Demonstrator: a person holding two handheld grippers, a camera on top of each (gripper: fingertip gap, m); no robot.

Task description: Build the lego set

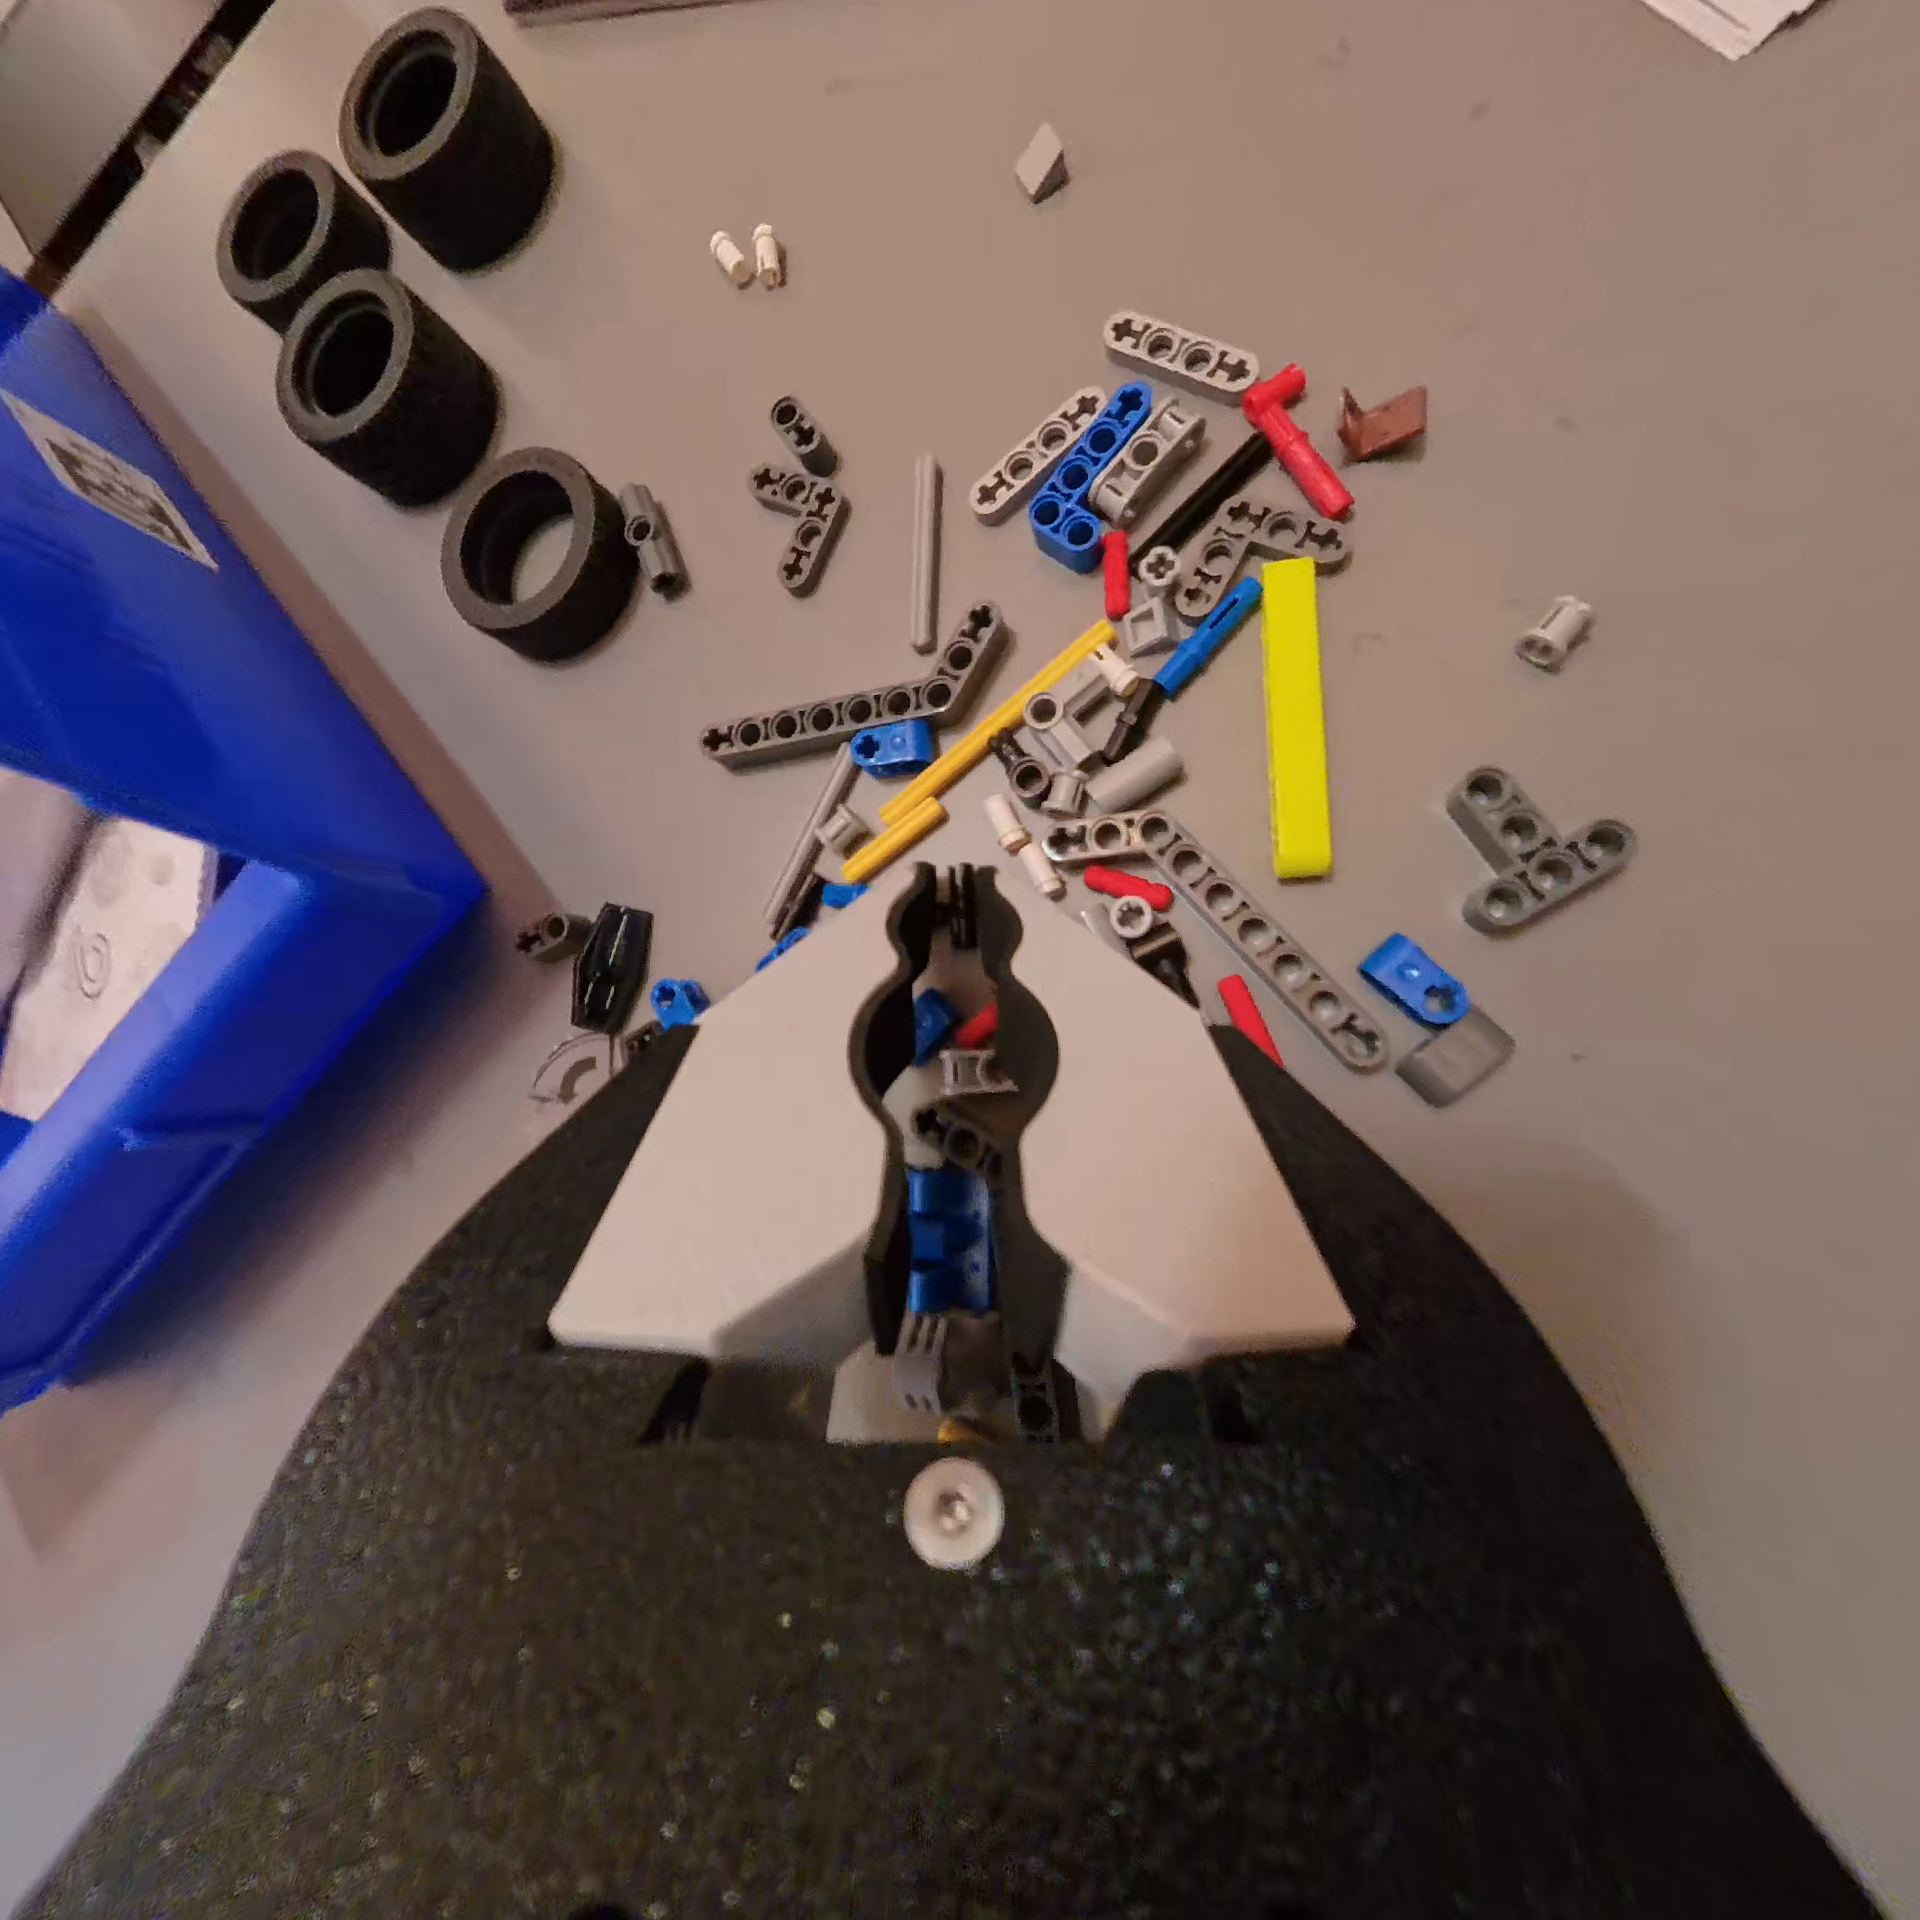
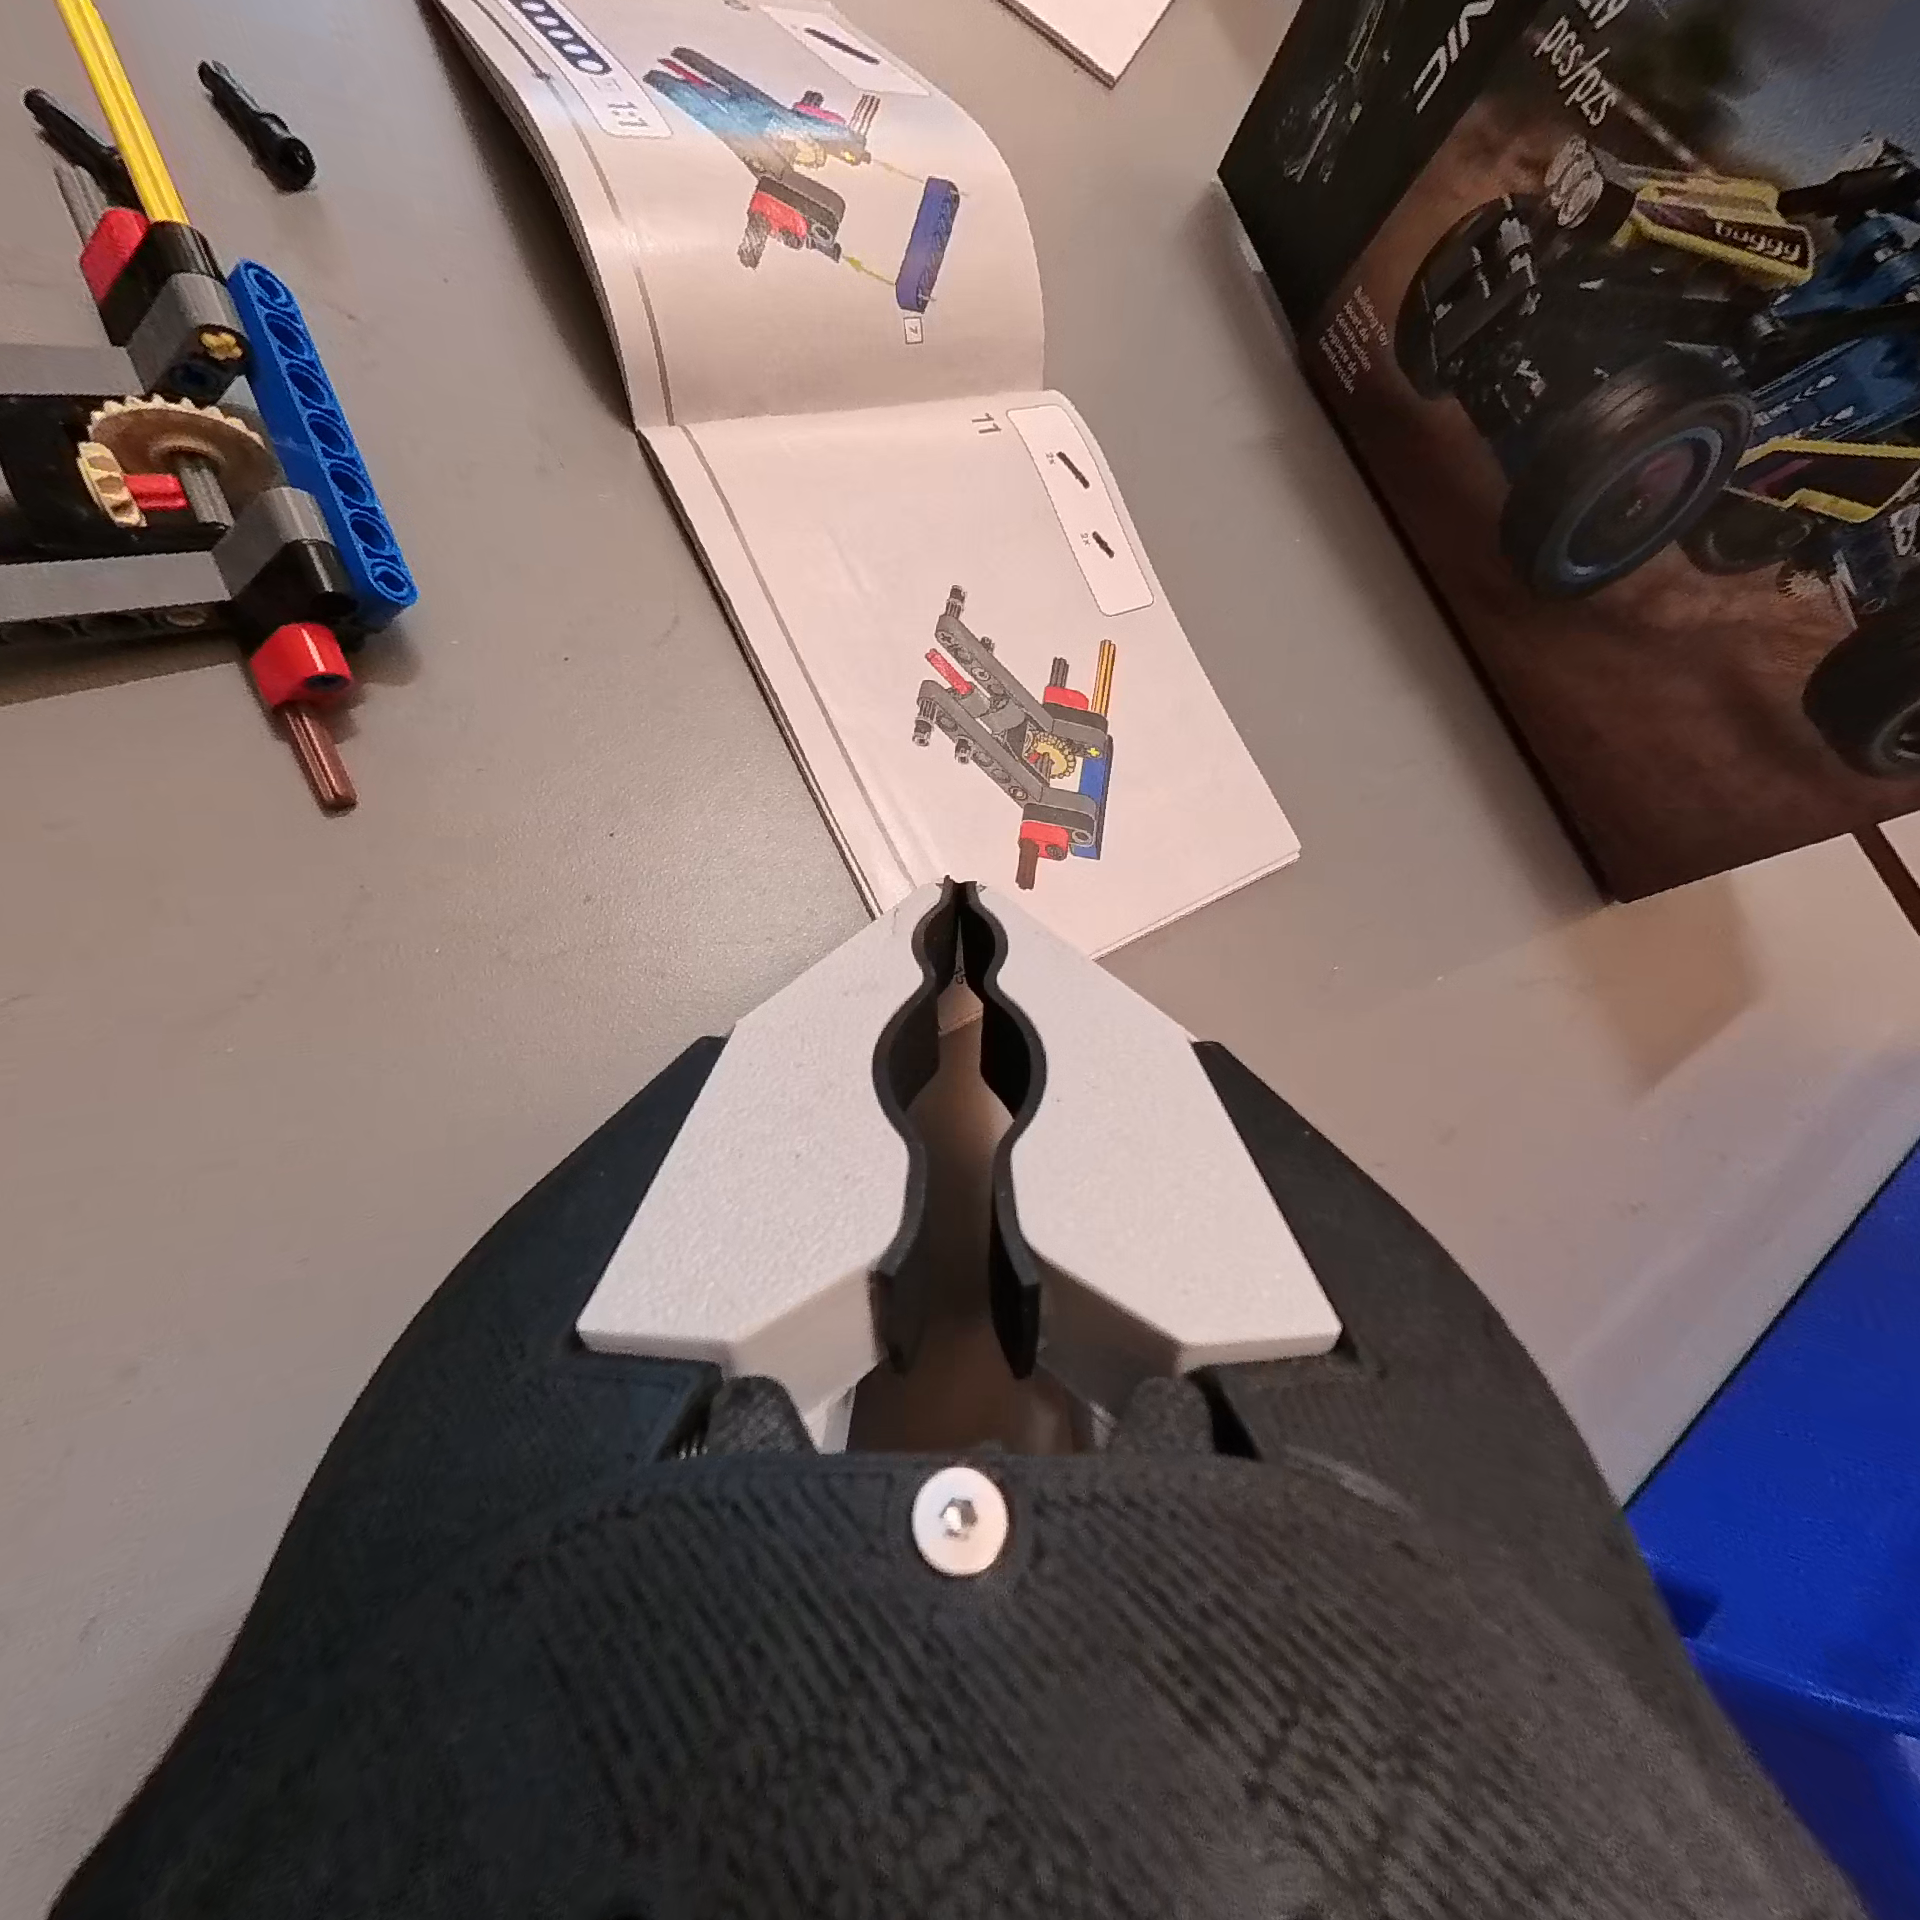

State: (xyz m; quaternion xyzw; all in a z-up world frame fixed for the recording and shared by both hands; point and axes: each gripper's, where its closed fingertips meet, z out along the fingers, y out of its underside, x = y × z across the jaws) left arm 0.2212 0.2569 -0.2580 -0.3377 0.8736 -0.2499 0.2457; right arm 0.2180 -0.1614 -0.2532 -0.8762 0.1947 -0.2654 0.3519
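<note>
Bin sticker: a white sticker (image 1: 114,483) with black print and a square code pattern, on the wall of the blue bin (image 1: 239,883); too blurred to read.
Booklet, near page: the open instruction booklet (image 2: 883,520) carries a printed step number at the page's upper corner, plus small count marks in a rounded parts panel.
Booklet, far page: another step number beside a parts panel, and a tiny count mark under the drawn blue beam.
Box front: the box (image 2: 1558,499) bears pale lettering at its upper edge, small lines of fine print, and a word on the pictured car's body (all seen slanted).
Loose paper: a sheet of paper (image 1: 1725,21) at the table's far edge, print unreadable.
</note>
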